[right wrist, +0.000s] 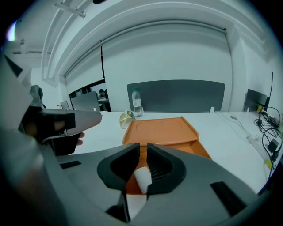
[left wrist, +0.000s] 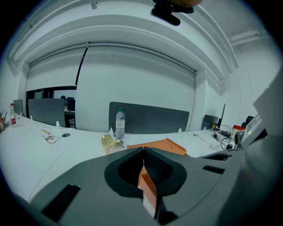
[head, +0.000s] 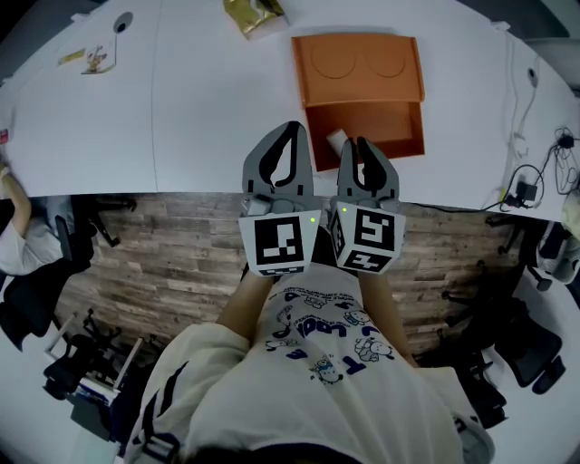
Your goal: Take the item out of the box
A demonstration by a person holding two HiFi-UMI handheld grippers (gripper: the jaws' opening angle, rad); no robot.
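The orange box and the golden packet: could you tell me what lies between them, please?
Only bare white table lies between the orange box and the golden packet; the head view shows it best.

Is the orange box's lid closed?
No, the box lies open in the head view, its lid folded back flat on the table.

- The left tongs (head: 291,129) point forward and a little downward, with the jaws closed together and nothing between them.
- The right tongs (head: 360,145) are just beside them, with the jaws also closed.
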